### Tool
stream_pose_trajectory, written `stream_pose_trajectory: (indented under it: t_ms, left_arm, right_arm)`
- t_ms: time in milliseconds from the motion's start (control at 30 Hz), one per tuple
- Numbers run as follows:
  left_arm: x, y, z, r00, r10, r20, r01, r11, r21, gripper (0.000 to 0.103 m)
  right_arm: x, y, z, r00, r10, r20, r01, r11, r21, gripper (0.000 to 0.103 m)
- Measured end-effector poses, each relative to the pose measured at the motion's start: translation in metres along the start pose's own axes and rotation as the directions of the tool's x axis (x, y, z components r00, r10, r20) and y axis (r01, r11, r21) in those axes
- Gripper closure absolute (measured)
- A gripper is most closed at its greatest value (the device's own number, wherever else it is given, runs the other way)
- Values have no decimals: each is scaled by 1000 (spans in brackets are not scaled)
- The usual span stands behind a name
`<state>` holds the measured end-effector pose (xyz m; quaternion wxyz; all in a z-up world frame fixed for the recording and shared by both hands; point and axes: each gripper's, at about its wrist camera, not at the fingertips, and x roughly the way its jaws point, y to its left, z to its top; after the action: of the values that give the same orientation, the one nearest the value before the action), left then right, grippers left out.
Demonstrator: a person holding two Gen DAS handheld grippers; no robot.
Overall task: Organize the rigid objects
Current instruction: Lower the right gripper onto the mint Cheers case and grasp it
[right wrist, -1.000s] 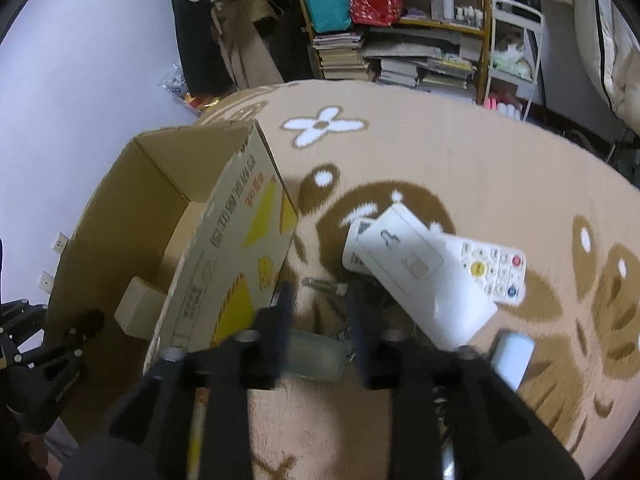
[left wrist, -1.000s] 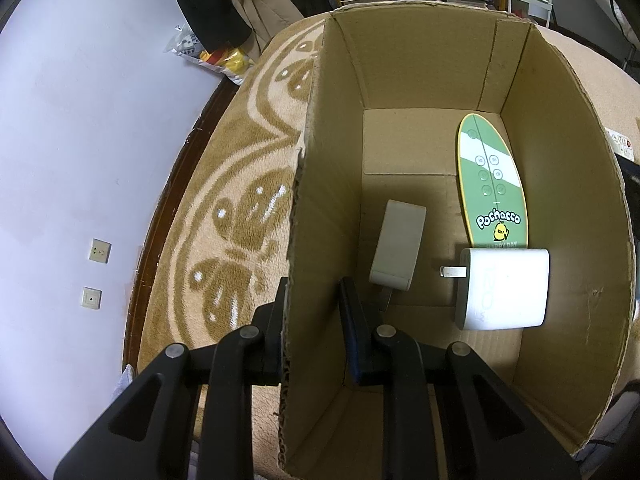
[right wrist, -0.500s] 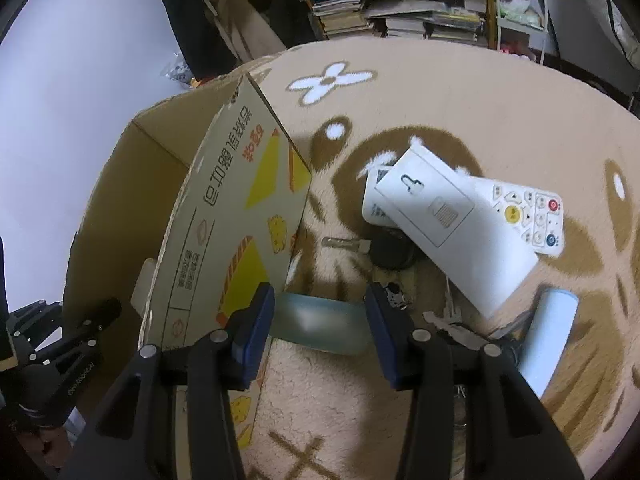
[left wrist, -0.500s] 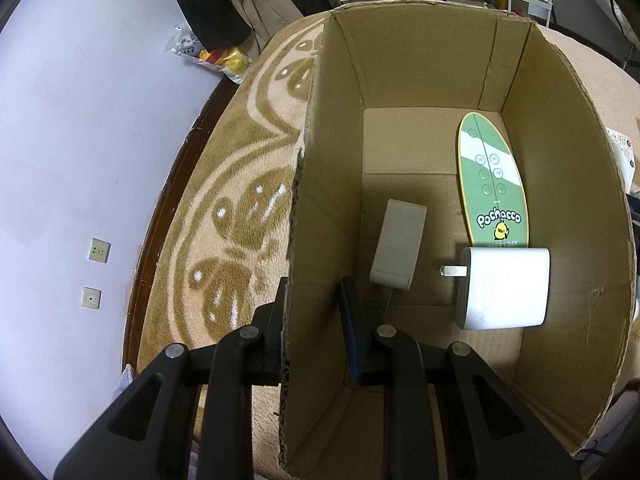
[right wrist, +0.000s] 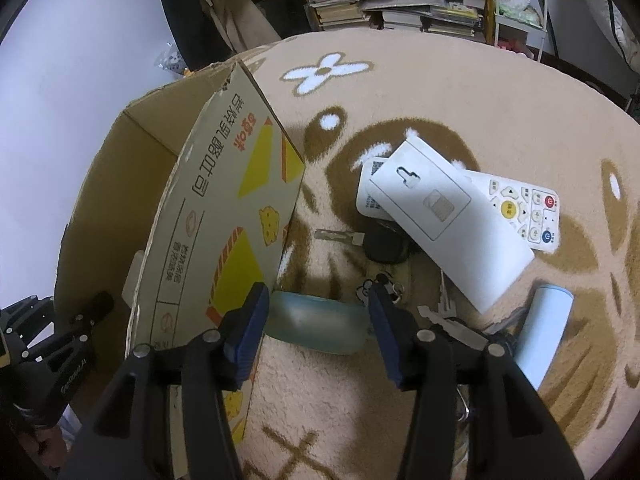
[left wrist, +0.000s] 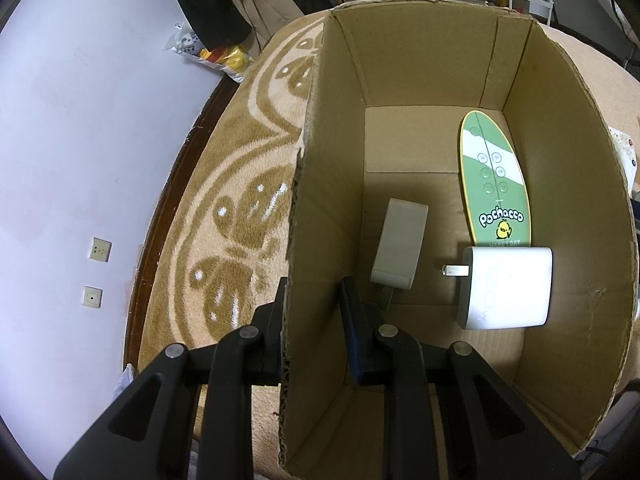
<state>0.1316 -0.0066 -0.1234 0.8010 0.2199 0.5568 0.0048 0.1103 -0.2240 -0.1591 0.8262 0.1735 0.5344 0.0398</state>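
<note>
My left gripper [left wrist: 312,300] is shut on the left wall of the open cardboard box [left wrist: 316,184], one finger outside and one inside. Inside lie a green Pochacco board [left wrist: 494,184], a beige block [left wrist: 400,248] and a white charger [left wrist: 508,292]. My right gripper [right wrist: 318,310] is open, its fingers on either side of a pale green translucent object [right wrist: 316,326] lying on the carpet beside the box [right wrist: 224,216]. Further right lie a white flat box [right wrist: 448,216], a white remote [right wrist: 524,212], a black key fob [right wrist: 384,244] and a light blue cylinder [right wrist: 546,332].
Keys [right wrist: 440,316] lie on the patterned carpet [right wrist: 440,92] near my right finger. Stacked books and a shelf [right wrist: 400,4] stand at the far edge. A white wall with sockets [left wrist: 96,268] runs along the left. My left gripper shows in the right wrist view [right wrist: 60,340].
My right gripper has moved forward and down and opened wider, so its fingers now straddle the pale green object. The left gripper and the box have not moved.
</note>
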Motion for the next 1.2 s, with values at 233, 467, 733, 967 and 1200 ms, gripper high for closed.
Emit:
stream_pose_trajectory:
  t_ms: [233, 467, 733, 967, 1200]
  left_arm:
    - [3, 4, 1, 1000, -16, -5, 16, 1000, -12, 81]
    - [6, 12, 2, 999, -48, -19, 47, 998, -41, 82]
    - [4, 7, 1, 999, -29, -17, 28, 999, -27, 81]
    - [4, 5, 1, 1000, -22, -19, 21, 999, -27, 81]
    - [2, 5, 2, 1000, -16, -15, 15, 1000, -21, 81]
  right_arm:
    - [2, -3, -3, 999, 32, -32, -31, 999, 22, 46]
    - [4, -4, -5, 997, 26, -69, -24, 999, 23, 41]
    - [17, -7, -10, 988, 52, -143, -47, 998, 45, 39]
    - [27, -1, -15, 982, 33, -185, -27, 999, 35, 38]
    - [21, 20, -19, 987, -85, -135, 78, 996, -53, 39]
